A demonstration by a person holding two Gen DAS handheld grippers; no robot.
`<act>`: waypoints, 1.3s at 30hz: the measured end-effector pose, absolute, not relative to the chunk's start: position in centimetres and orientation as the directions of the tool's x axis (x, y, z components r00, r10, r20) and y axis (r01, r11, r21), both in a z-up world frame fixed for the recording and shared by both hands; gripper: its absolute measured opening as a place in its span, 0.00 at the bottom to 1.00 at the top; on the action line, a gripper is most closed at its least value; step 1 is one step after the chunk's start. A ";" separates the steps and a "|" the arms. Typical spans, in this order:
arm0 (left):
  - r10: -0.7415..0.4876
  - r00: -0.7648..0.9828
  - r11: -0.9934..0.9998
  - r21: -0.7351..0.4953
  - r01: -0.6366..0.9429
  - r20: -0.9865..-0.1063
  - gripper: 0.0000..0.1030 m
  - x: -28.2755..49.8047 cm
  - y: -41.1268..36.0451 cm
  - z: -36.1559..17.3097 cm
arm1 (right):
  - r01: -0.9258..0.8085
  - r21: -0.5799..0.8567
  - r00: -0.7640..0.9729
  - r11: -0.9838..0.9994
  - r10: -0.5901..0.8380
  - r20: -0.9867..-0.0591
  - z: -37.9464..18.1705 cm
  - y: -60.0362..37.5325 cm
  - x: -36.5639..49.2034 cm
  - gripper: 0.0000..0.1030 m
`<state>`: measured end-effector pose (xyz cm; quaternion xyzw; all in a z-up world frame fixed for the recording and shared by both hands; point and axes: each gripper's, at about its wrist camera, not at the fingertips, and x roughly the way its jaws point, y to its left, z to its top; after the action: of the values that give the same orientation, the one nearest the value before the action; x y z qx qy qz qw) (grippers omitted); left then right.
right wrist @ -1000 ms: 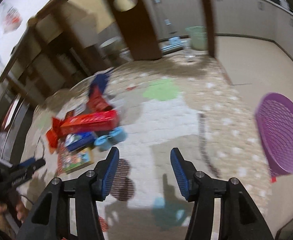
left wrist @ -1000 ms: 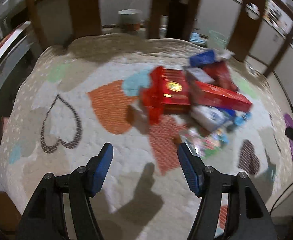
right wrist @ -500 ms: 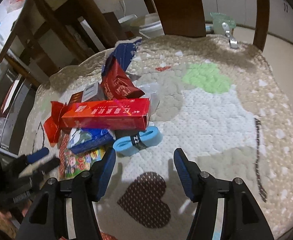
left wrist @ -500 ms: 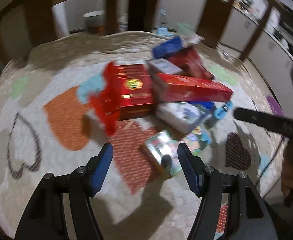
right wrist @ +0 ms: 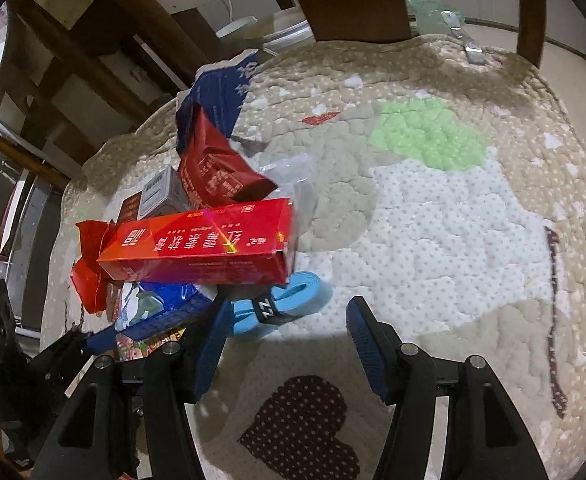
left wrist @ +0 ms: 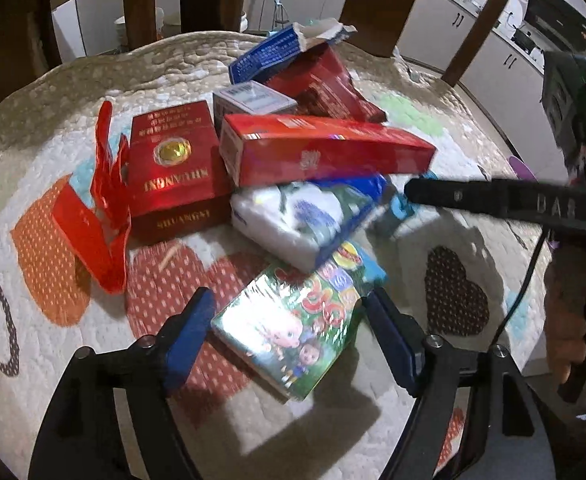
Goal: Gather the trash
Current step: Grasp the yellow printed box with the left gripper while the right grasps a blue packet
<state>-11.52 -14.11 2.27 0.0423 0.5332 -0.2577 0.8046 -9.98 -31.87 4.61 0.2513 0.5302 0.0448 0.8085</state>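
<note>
A quilted mat (left wrist: 253, 432) with heart patches covers the surface and carries a pile of packaging at its middle. Brown wooden chair legs (left wrist: 381, 4) stand behind it.

Largest in the pile is a long red carton (left wrist: 325, 152), lying across the top. To its left lies a dark red box (left wrist: 173, 168) with a gold emblem, and beside that a torn red wrapper (left wrist: 101, 216). Behind the carton sit a red foil bag (left wrist: 325, 84), a torn blue packet (left wrist: 269, 56) and a small grey box (left wrist: 253, 98). Below the carton rests a white-and-blue tissue pack (left wrist: 305, 216).

The nearest item is a colourful cartoon packet (left wrist: 297, 316), flat on the mat. It lies between the blue pads of the left hand-held gripper (left wrist: 289, 324), whose jaws are opening; the pads stand just clear of its edges, not pressing.

The right hand-held gripper (right wrist: 289, 336) is released, nothing between its pads. A light blue folded band (right wrist: 281, 308) lies just ahead of its left pad, at the foot of the long red carton.
</note>
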 end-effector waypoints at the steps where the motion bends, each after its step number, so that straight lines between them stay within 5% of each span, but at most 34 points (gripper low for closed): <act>1: -0.368 0.297 0.862 -0.203 0.464 -0.881 0.73 -11.9 -14.1 2.2 | 0.194 0.446 0.440 0.874 0.329 -0.835 4.9 -32.0 -10.1 0.62; 14: -0.330 0.351 0.868 -0.136 0.478 -0.876 0.73 -13.2 -15.1 1.8 | 0.071 0.393 0.555 0.917 0.291 -0.779 9.7 -31.2 -5.1 0.63; 22: -0.292 0.392 0.878 -0.083 0.471 -0.872 0.73 -13.4 -15.7 1.6 | 0.233 0.596 0.557 0.768 0.397 -0.730 8.0 -32.6 2.7 0.63; 24: -0.299 0.393 0.880 -0.091 0.467 -0.869 0.72 -13.4 -15.5 1.8 | 0.247 0.596 0.534 0.764 0.406 -0.742 7.2 -32.2 3.7 0.52; 26: -0.316 0.390 0.880 -0.114 0.461 -0.865 0.70 -13.7 -15.2 2.1 | 0.231 0.655 0.551 0.720 0.458 -0.698 7.1 -32.3 3.9 0.18; 28: -0.336 0.386 0.881 -0.142 0.451 -0.859 0.68 -13.9 -14.8 2.6 | 0.211 0.664 0.548 0.718 0.476 -0.688 7.9 -32.2 3.7 0.02; 39: -0.386 0.377 0.882 -0.217 0.419 -0.842 0.64 -15.0 -13.2 4.9 | 0.131 0.694 0.639 0.708 0.475 -0.605 12.9 -34.7 -2.5 0.01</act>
<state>-15.00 -13.18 4.95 0.0161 0.5025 -0.2425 0.8297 -2.53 -34.69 12.88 0.3679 0.4119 0.1041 0.8271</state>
